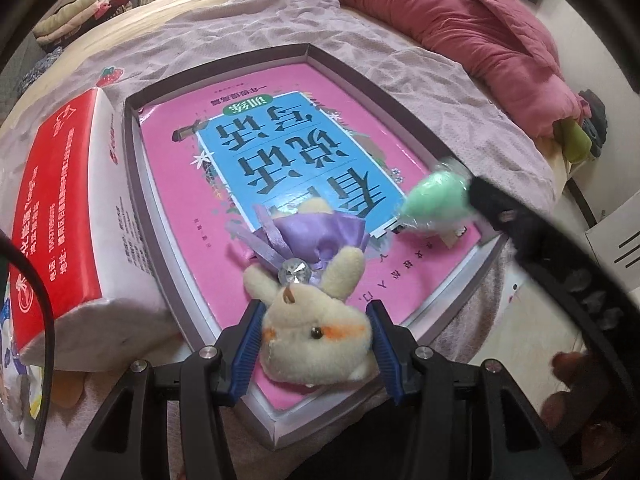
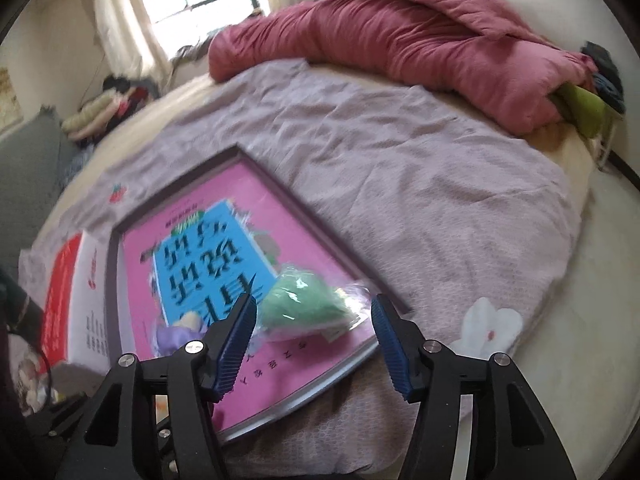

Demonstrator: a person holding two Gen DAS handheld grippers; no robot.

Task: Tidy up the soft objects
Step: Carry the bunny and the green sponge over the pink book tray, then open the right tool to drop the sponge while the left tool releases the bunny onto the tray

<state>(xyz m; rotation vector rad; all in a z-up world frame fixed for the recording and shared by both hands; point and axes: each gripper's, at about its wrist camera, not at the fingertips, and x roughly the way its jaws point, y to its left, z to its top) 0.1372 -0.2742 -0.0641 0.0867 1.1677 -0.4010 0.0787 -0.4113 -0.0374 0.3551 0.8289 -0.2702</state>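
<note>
A cream plush rabbit (image 1: 316,340) with a purple ribbon bow and a gem sits between the blue pads of my left gripper (image 1: 316,336), which is shut on its head, over the near end of a shallow grey-rimmed box (image 1: 132,184) lined with a pink and blue book. A green soft toy in a clear wrapper (image 1: 436,200) lies in the box at the right. In the right wrist view the green toy (image 2: 304,304) lies just beyond my right gripper (image 2: 314,320), whose jaws stand wide apart around nothing. The box rim (image 2: 320,220) shows there too.
A red and white tissue pack (image 1: 68,216) lies left of the box. All rest on a lilac sheet (image 2: 400,168) on a bed. A pink quilt (image 2: 400,40) is heaped at the far side. Folded clothes (image 2: 104,112) lie at the far left.
</note>
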